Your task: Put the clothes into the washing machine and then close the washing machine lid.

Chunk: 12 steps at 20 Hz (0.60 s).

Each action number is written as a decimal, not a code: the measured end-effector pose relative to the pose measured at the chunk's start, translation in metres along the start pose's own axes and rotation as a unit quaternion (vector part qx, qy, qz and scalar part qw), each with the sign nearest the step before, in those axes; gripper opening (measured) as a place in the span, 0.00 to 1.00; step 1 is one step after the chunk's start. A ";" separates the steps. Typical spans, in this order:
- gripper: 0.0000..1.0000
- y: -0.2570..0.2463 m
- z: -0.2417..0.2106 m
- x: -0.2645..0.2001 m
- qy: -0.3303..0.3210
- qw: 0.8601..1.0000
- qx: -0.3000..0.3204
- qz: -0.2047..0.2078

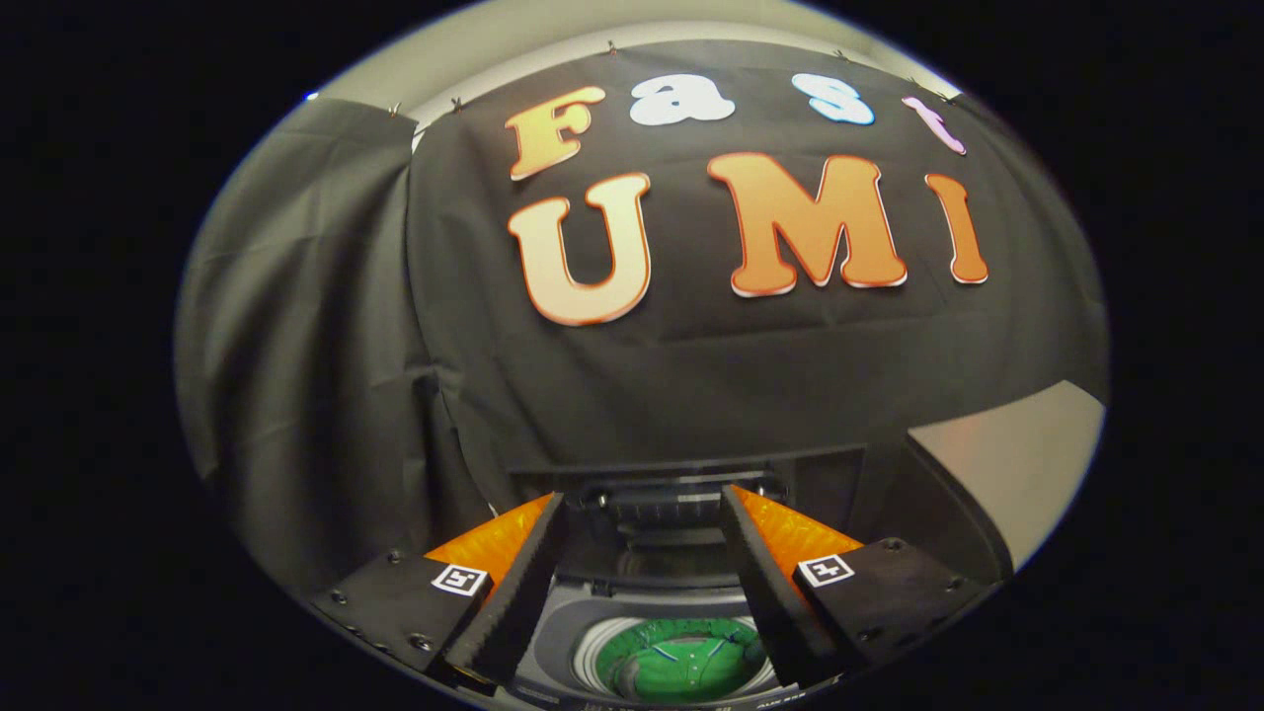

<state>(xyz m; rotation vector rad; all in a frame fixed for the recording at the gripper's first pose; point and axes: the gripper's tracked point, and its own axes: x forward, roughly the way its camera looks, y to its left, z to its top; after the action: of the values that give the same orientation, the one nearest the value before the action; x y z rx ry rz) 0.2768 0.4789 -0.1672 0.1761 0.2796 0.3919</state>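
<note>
The gripper is held above a top-loading washing machine, aimed forward toward the black cloth wall of the booth and tipped slightly down, so the machine's top sits low between its two fingers. The fingers are spread wide apart with nothing between them; the gripper is open and touches neither the machine nor the clothing. Each finger carries a small square black-and-white marker on its outer block. Between the fingers, and below their tips, lies the round mouth of the drum, ringed by a pale rim. Inside the drum rests a green garment with thin white lines across it, bunched into a rounded heap that fills most of the opening, so its long axis cannot be told; it looks slightly wider from side to side than front to back. Beyond the drum, just ahead of the fingertips, the lid of the machine stands raised and folded back against the wall, its dark underside facing the gripper, its hinge line running from side to side. To the right of the machine, a pale flat surface meets the cloth.
</note>
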 end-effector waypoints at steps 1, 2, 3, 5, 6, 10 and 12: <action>0.98 -0.004 0.015 0.000 -0.011 1.000 0.002 -0.001; 0.98 -0.006 0.029 0.002 -0.021 1.000 0.005 -0.002; 0.98 -0.006 0.044 0.006 -0.030 1.000 0.006 -0.002; 0.98 -0.010 0.065 0.017 -0.038 0.999 0.008 -0.002; 0.98 -0.011 0.072 0.025 -0.040 0.999 0.010 -0.002; 0.98 -0.019 0.072 0.063 -0.013 1.000 0.004 -0.003; 0.98 -0.026 0.059 0.086 0.008 1.000 0.007 -0.009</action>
<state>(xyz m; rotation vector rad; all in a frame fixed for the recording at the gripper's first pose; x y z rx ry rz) 0.3805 0.4828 -0.1373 0.1834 0.2992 0.3732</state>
